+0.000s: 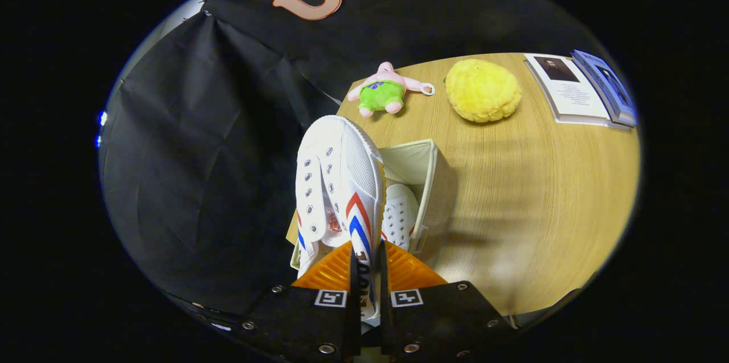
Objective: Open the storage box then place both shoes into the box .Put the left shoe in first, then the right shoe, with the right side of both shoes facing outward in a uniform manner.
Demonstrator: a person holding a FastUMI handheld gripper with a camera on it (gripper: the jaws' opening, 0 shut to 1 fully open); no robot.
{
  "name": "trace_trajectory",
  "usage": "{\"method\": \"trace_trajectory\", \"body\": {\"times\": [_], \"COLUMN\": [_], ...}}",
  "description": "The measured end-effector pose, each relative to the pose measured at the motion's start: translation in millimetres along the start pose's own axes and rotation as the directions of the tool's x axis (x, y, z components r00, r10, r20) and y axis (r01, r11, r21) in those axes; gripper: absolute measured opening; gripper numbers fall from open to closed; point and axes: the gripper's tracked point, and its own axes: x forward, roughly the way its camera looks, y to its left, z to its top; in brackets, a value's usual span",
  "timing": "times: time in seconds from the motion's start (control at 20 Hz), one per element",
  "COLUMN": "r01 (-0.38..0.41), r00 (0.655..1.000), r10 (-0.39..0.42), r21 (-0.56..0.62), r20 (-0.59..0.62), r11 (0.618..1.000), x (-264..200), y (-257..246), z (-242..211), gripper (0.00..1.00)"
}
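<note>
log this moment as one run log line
claw: shut on second shoe | held over storage box | first shoe already inside | step: second shoe going in

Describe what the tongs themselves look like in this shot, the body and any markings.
The tongs have a black, flat-plated body studded with silver screws. Each side carries a small square black-and-white fiducial marker near the front. The fingers have ribbed, ridged surfaces, with two thin dark inner blades running forward.

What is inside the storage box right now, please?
One white shoe lies inside the storage box. The gripper holds a second shoe above it, hiding the rest of the box's interior.
</note>
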Motion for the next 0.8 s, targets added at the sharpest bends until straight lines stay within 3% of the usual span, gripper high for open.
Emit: {"method": "trace_trajectory", "body": {"times": [0.2,0.4,0.55,0.7,0.8], "r01": [0.066,0.147,0.137,0.148,0.113], "r00": [0.996,0.986,0.989,0.987,0.992], "r10": [-0.069,-0.146,-0.129,-0.140,-0.105], "r21": [-0.045,0.006,0.110,0.121,0.125], "r20": [-0.059,-0.085,-0.074,-0.073,-0.071], "r11": [0.997,0.989,0.984,0.982,0.986], "x": [26.7,46.3,48.3,49.2,49.0], "y": [3.5,-18.2,-19.5,-15.7,-7.5], "z": [-13.7,-19.2,-17.1,-16.7,-15.6], "gripper": [0.14,0.14,0.13,0.14,0.27]}}
